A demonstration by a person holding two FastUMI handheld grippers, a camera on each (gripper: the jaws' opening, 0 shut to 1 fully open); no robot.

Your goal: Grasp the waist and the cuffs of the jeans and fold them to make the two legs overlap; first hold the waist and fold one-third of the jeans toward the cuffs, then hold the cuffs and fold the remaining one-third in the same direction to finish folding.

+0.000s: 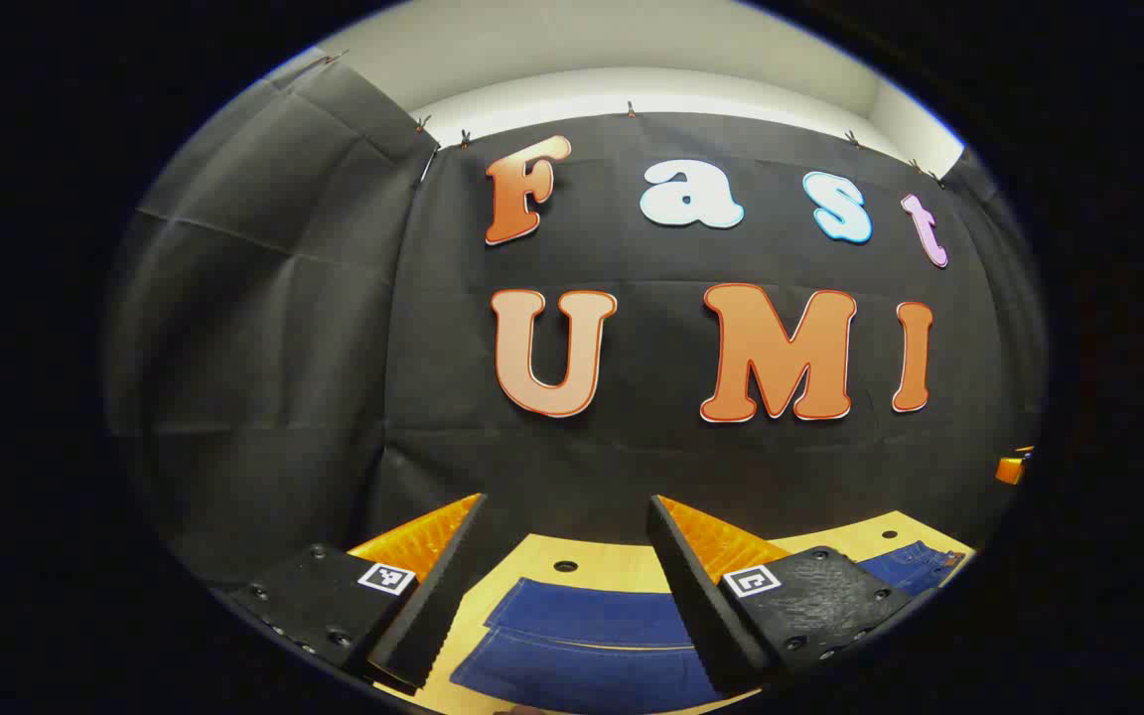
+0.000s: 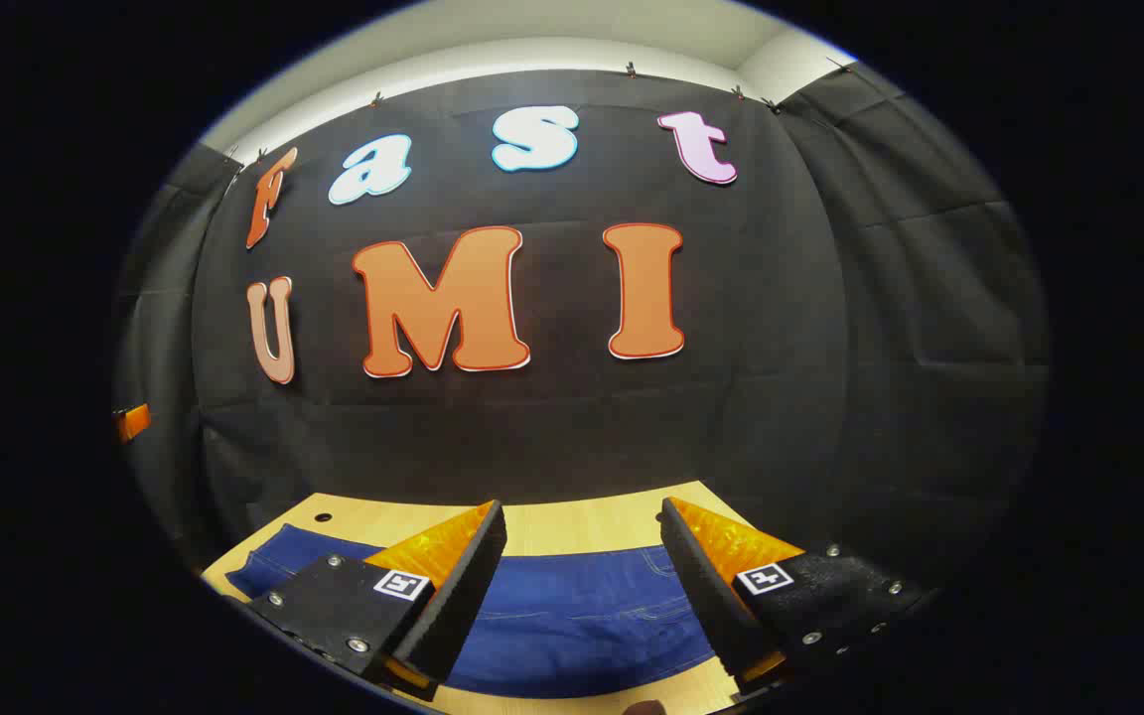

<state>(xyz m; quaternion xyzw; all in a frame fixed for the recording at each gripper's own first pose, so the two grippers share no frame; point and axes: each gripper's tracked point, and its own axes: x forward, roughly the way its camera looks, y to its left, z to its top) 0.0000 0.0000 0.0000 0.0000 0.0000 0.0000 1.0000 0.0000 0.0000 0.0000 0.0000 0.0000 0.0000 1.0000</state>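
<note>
Dark blue jeans (image 1: pixel 582 645) lie flat on a light wooden table (image 1: pixel 572 551). In the left gripper view the cuff end shows as two stacked hems, and a further part of the jeans (image 1: pixel 915 564) with tan stitching lies at the right. My left gripper (image 1: pixel 567 516) hovers above the cuffs, open, nothing between its fingers. In the right gripper view the jeans (image 2: pixel 582 606) spread across the table (image 2: pixel 572 521), with seams and pocket stitching visible. My right gripper (image 2: pixel 582 521) is open above them and holds nothing.
The black cloth wall rises close behind the table's far edge. A small round hole (image 1: pixel 565 566) sits in the tabletop beyond the cuffs, and another hole (image 2: pixel 323 517) shows at the far left of the right gripper view. An orange object (image 1: pixel 1012 467) hangs at the right edge.
</note>
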